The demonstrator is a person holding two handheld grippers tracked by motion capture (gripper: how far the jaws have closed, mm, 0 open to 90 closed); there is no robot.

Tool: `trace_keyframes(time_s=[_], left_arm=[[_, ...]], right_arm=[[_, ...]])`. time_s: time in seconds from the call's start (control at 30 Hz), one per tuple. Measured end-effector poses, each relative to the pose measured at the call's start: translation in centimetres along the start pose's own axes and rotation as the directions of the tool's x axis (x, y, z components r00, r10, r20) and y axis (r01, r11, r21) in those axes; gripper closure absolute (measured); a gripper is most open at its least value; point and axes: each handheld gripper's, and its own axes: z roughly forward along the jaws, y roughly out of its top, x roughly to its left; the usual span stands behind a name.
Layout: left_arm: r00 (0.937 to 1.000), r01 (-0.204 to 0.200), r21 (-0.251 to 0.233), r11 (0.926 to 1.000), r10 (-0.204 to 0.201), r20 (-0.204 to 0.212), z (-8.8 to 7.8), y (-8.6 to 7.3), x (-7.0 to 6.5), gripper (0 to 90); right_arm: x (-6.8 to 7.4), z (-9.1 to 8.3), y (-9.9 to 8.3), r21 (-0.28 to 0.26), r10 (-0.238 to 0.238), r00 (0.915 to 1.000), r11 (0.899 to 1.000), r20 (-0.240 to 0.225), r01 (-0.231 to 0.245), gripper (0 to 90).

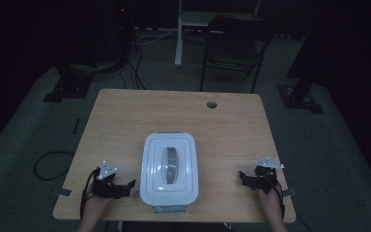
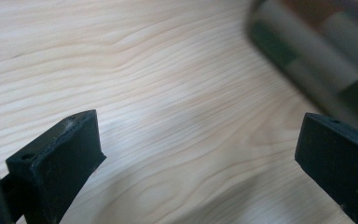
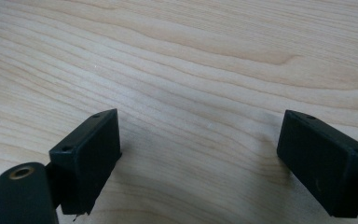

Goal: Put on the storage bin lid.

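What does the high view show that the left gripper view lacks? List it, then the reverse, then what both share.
High view alone: the whole white lidded container with its grey handle, the right hand-held gripper apart from it, the table's cable hole, and a chair beyond. Left gripper view alone: close wood grain and a blurred stretch of the container's edge. Shared: the wooden table and the left hand-held gripper, jaws wide apart, empty, beside the container.
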Motion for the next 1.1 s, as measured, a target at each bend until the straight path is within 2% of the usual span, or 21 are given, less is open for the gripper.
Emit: trace_keyframes(time_s=[0.1, 0.13, 0.2, 0.23, 0.27, 0.3, 0.33, 0.47, 0.53, 0.7, 0.83, 0.93, 1.1], left_arm=[[0.9987, 0.033, 0.004, 0.9994, -0.033, -0.040, -0.5, -0.4, 1.1, 1.1], [0.9987, 0.033, 0.004, 0.9994, -0.033, -0.040, -0.5, -0.4, 1.1, 1.1], [0.9959, 0.044, 0.001, 0.9990, -0.044, -0.079, -0.9, -0.6, 1.9, 1.1], [0.9915, 0.070, -0.004, 0.9976, -0.070, -0.110, -1.3, -0.8, 2.7, 1.1], [0.9889, 0.080, -0.016, 0.9967, -0.081, -0.124, -1.5, -1.0, 3.0, 1.1], [0.9889, 0.080, -0.016, 0.9967, -0.081, -0.124, -1.5, -1.0, 3.0, 1.1], [0.9840, 0.100, -0.020, 0.9948, -0.102, -0.146, -1.8, -1.2, 3.7, 1.1], [0.9724, 0.118, -0.027, 0.9926, -0.121, -0.200, -2.4, -1.6, 4.8, 1.1], [0.9646, 0.138, -0.025, 0.9901, -0.140, -0.223, -2.7, -1.9, 5.3, 1.1], [0.9528, 0.175, -0.033, 0.9839, -0.178, -0.246, -3.0, -2.5, 6.3, 1.1], [0.9469, 0.179, -0.021, 0.9836, -0.178, -0.268, -3.0, -2.8, 6.5, 1.1], [0.9467, 0.167, -0.004, 0.9860, -0.161, -0.279, -2.7, -2.9, 6.5, 1.1], [0.9449, 0.177, 0.041, 0.9833, -0.158, -0.287, -2.1, -3.0, 6.6, 1.1]], right_arm=[[0.0, 0.0, 0.0, 0.001, -0.001, 1.0000, 1.000, 0.001, 0.001, 12.6], [0.0, 0.0, 0.0, 0.001, -0.001, 1.0000, 1.000, 0.001, 0.001, 12.6], [0.0, 0.0, 0.0, 0.001, -0.002, 1.0000, 1.000, 0.001, 0.002, 12.6], [0.0, 0.0, 0.0, 0.001, -0.001, 1.0000, 1.000, 0.002, 0.001, 12.6], [0.0, 0.0, 0.0, 0.001, -0.002, 1.0000, 1.000, 0.002, 0.002, 12.6], [0.0, 0.0, 0.0, 0.001, -0.002, 1.0000, 1.000, 0.002, 0.002, 12.6], [0.0, 0.0, 0.0, 0.002, -0.001, 1.0000, 1.000, 0.002, 0.001, 12.6], [0.0, 0.0, 0.0, 0.001, -0.001, 1.0000, 1.000, 0.003, 0.001, 12.6], [0.0, 0.0, 0.0, 0.001, 0.002, 1.0000, 1.000, 0.003, -0.002, 12.6], [0.0, 0.0, 0.0, 0.001, 0.007, 1.0000, 1.000, 0.007, -0.007, 12.6], [-0.1, 0.0, 0.0, 0.001, 0.014, 0.9998, 1.000, 0.016, -0.014, 12.6], [-0.1, 0.0, 0.0, 0.000, 0.028, 0.9991, 1.000, 0.032, -0.028, 12.6], [-0.2, 0.0, 0.0, 0.000, 0.040, 0.9982, 0.999, 0.044, -0.040, 12.6]])
